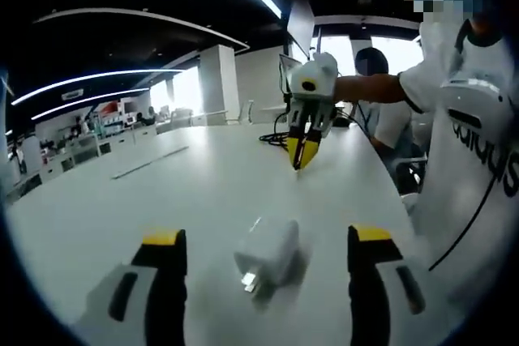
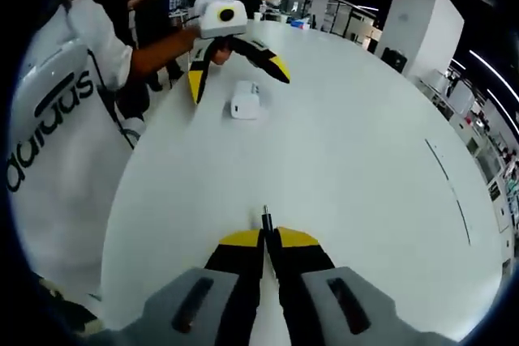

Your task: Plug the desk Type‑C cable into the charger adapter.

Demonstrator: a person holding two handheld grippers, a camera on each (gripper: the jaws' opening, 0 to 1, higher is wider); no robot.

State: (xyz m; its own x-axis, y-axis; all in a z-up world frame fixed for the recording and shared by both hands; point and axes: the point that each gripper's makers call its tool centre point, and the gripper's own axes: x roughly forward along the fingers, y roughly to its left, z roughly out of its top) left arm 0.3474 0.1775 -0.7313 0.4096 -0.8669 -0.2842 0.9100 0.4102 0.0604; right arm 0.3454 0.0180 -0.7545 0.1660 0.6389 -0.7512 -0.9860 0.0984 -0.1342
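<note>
So the plugging itself hasn't happened yet. The right gripper has its jaws pinched together on the Type-C cable plug, whose small dark tip pokes out past the yellow fingertips at about 12 o'clock in the right gripper view. I can't make out the cord trailing behind it.

The white charger adapter is lying loose on the white table, right between the left gripper's jaws. Those jaws are spread wide on either side of it and aren't touching it. Its metal prongs point toward 7 o'clock in the left gripper view; which face has the port I can't tell.

What's left, I'd say: clamp the adapter steady, bring the plug across, line it up and push it in.

Room looks generous. There's bare tabletop between the two grippers, and the curved table edge sits off on the person's side, close to the adapter.
</note>
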